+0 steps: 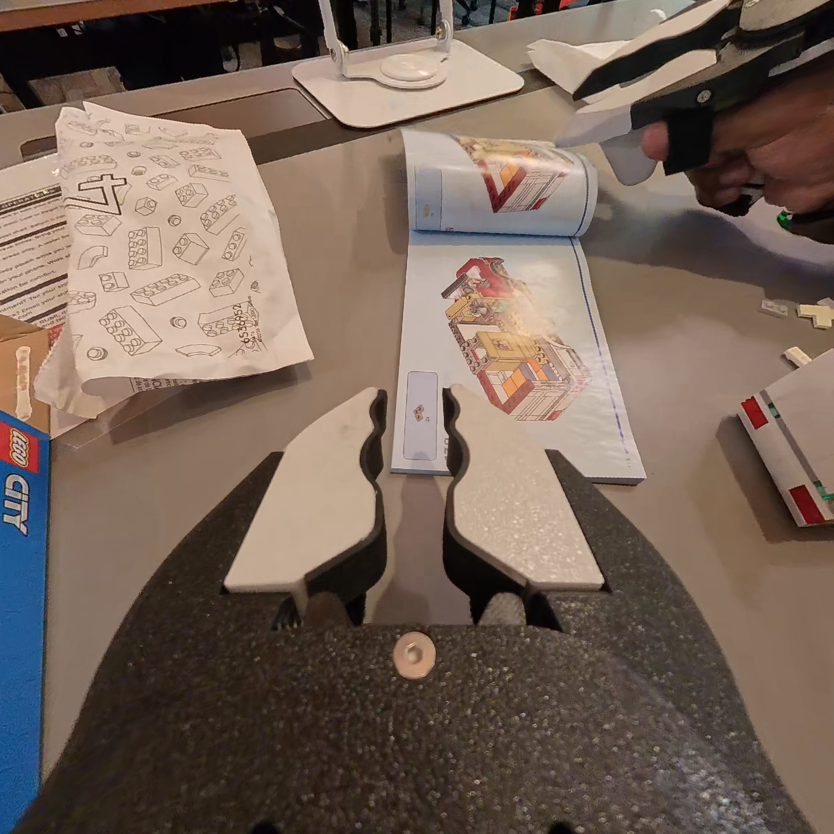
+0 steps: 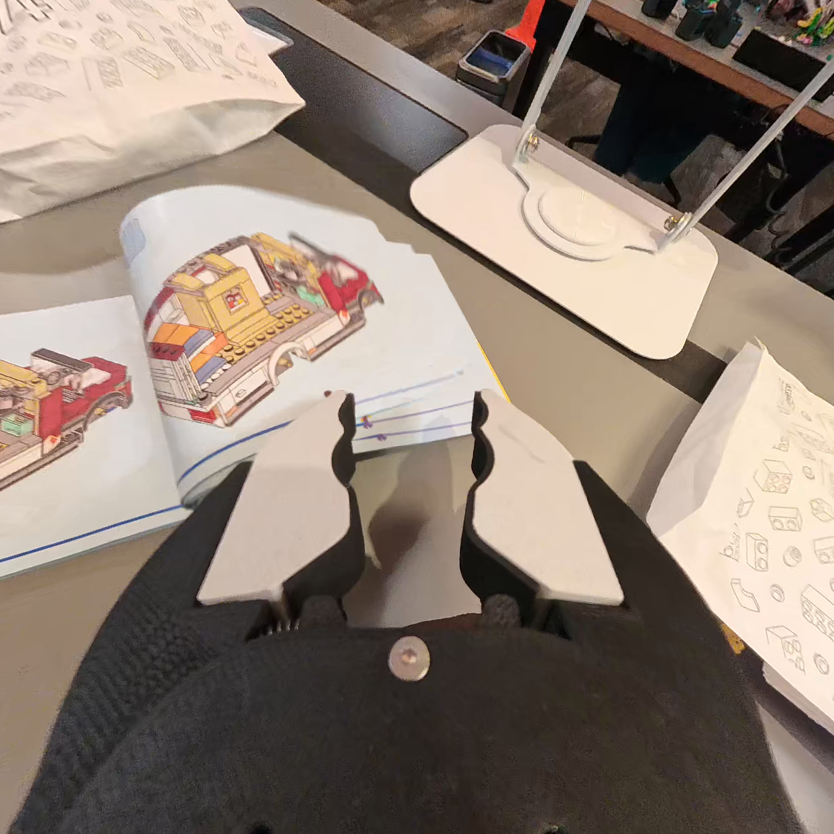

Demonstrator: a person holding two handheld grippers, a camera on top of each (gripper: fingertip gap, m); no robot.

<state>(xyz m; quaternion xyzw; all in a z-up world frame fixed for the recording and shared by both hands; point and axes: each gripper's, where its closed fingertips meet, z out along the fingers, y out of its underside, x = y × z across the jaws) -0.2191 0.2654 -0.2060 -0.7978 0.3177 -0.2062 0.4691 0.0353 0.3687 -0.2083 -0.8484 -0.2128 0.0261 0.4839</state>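
An open instruction booklet (image 1: 505, 257) with pictures of a red and yellow brick vehicle lies on the grey table (image 1: 343, 280). My left gripper (image 1: 414, 397) is open, with nothing between its pads, over the booklet's near left corner. The booklet's far pages (image 1: 496, 185) curl up and over. My right gripper (image 1: 580, 113) is open at that curl, its lower fingertip (image 1: 564, 137) at the top of the bent pages. In the right wrist view my right gripper (image 2: 413, 399) stands open over the fanned page edges of the booklet (image 2: 406, 343); its pads press on nothing.
A white paper bag printed with brick drawings (image 1: 171, 252) lies left; another (image 2: 767, 519) lies right. A blue box (image 1: 18, 541) is at the left edge. A white stand base (image 1: 406, 90) sits behind. A white and red brick build (image 1: 794, 451) and loose pieces (image 1: 812, 316) are right. Tip to tip, the grippers are about 30 cm apart.
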